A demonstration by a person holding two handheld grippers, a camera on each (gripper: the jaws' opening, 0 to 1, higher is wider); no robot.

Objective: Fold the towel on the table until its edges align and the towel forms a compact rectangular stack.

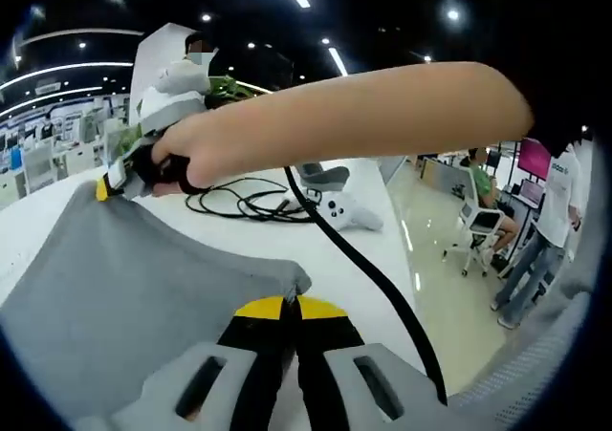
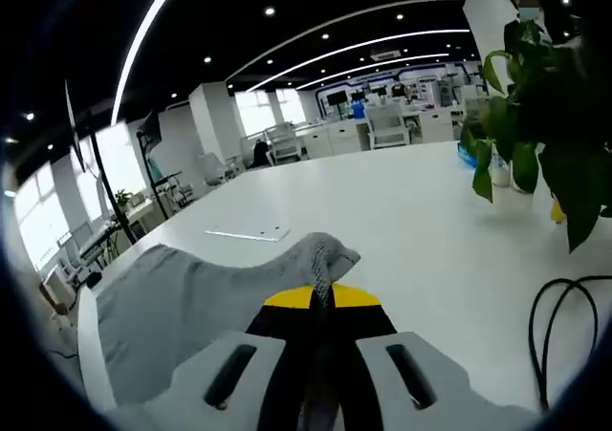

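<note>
My left gripper point(image 1: 290, 309) and right gripper point(image 2: 320, 299) (both clamped on towel point(image 1: 143, 288) corners) could drop cloth if it slips.

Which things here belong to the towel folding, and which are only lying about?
Job: grey towel, left gripper, right gripper, white table.
Lying about: black cables, white controller, potted plant, flat white sheet.

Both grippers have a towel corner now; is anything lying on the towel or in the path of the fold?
Nothing visible lies on the gray towel. The left gripper and right gripper are each shut on a corner. Black cables lie on the table beyond the towel, off the cloth.
</note>
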